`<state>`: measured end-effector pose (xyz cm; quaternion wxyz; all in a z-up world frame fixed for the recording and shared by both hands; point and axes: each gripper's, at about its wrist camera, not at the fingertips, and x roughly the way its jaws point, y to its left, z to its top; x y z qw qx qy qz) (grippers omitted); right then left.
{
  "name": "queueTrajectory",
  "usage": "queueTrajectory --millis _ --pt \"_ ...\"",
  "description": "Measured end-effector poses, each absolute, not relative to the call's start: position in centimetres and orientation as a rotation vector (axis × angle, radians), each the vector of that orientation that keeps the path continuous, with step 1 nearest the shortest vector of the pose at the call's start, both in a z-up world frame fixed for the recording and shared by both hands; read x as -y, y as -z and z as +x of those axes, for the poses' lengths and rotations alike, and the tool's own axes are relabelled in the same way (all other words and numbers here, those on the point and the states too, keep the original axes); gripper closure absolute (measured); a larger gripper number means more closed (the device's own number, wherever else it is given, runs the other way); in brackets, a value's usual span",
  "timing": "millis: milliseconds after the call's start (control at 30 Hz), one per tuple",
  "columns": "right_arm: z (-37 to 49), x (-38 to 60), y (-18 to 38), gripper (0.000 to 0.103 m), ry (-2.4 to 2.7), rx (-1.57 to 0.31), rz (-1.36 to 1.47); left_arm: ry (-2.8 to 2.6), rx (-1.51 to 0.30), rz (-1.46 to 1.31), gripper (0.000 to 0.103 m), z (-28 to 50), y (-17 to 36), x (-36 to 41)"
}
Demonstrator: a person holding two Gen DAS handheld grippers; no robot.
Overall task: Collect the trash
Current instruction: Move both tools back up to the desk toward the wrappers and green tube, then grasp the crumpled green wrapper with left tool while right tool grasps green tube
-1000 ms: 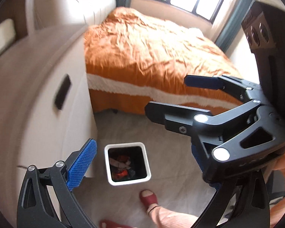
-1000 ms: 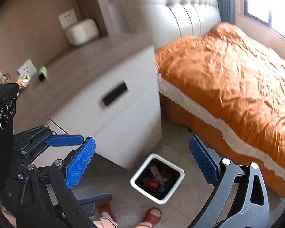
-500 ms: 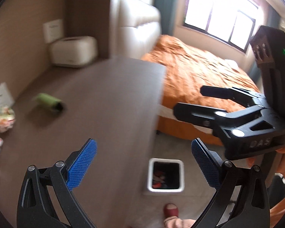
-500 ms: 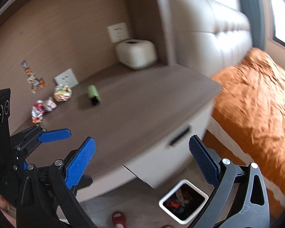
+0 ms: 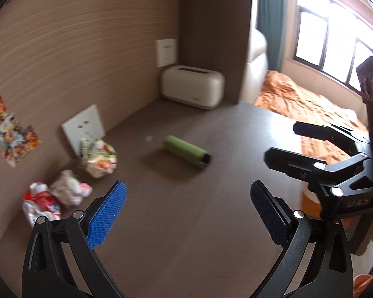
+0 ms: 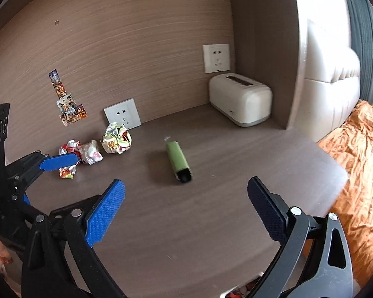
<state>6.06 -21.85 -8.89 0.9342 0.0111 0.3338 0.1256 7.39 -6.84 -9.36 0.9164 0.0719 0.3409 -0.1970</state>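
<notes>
Green cylindrical tube (image 6: 178,160): one, lain flat on brown wooden nightstand top (image 6: 211,223), ahead of right gripper (image 6: 185,214), dark open end pointed gripperward. Crumpled foil wrappers (image 6: 116,139): three, ahead-left by wall. Left gripper (image 5: 186,217), right gripper: both spread, empty. White bin seen earlier now almost hidden.
</notes>
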Motion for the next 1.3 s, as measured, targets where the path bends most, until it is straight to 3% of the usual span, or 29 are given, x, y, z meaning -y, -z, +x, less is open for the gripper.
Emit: queueTrajectory --millis 367,600,700,900,1000,1033,1067,1300 --pt "12.7 18.8 11.6 0.005 -0.247 -0.692 -0.058 0.235 -0.747 0.203 0.005 15.1 11.7 3.2" --pt "17.0 17.6 15.0 0.005 -0.257 -0.81 -0.13 0.159 -0.791 0.168 0.005 20.8 13.2 1.0" --pt "18.3 16.9 16.3 0.012 -0.296 -0.865 -0.141 0.146 -0.839 0.133 0.005 23.0 14.1 0.7" --pt "19.6 16.2 18.2 0.04 -0.313 -0.933 -0.152 0.162 -0.92 0.087 0.006 25.1 16.2 0.4" --pt "19.5 16.2 18.3 0.057 -0.323 -0.93 -0.154 0.167 -0.943 0.104 0.026 25.3 17.0 0.5" --pt "19.4 16.1 18.3 0.07 -0.328 -0.93 -0.151 0.169 -0.954 0.104 0.035 25.4 17.2 0.5" --pt "19.4 16.1 18.2 0.075 -0.33 -0.932 -0.146 0.179 -0.966 0.098 0.041 25.5 17.5 0.5" --pt "18.1 16.6 16.8 0.076 -0.318 -0.904 -0.119 0.199 -0.937 0.112 0.045 23.9 17.0 0.8"
